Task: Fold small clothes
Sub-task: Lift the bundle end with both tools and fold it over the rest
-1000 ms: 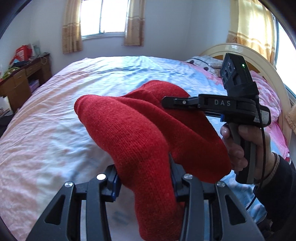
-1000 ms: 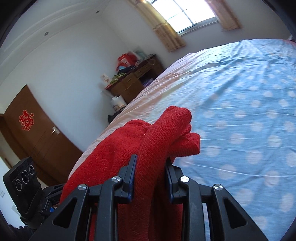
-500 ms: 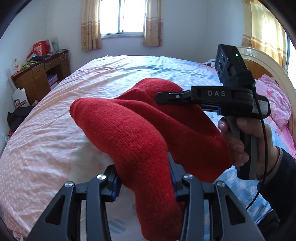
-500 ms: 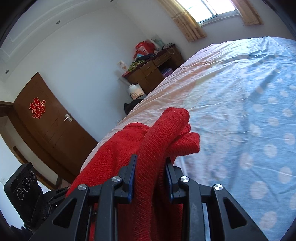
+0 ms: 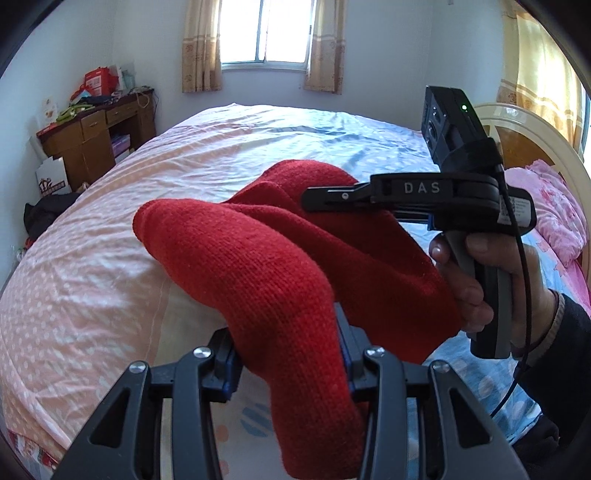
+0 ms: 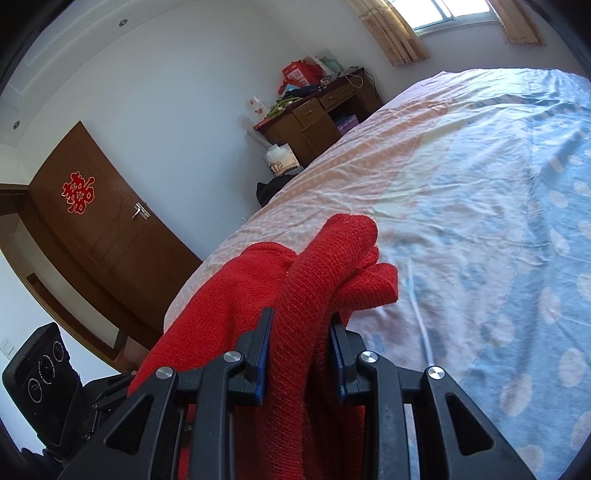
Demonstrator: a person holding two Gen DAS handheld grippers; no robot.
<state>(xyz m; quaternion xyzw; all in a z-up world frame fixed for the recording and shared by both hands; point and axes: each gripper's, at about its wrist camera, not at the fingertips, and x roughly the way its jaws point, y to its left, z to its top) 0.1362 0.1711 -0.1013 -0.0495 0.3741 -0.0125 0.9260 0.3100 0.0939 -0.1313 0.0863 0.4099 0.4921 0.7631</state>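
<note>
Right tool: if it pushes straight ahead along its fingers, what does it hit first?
The right tool is already shut on the red knitted garment. Beyond that bunched cloth, the line probably meets the pink-and-blue dotted bedsheet; depth is unclear.

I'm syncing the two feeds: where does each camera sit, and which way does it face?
Left wrist: on the left gripper, facing across the bed to the window; right gripper and hand show.
Right wrist: on the right gripper, facing the door and desk; left gripper's body shows lower left.
Shared: red knit, bed, desk.
</note>
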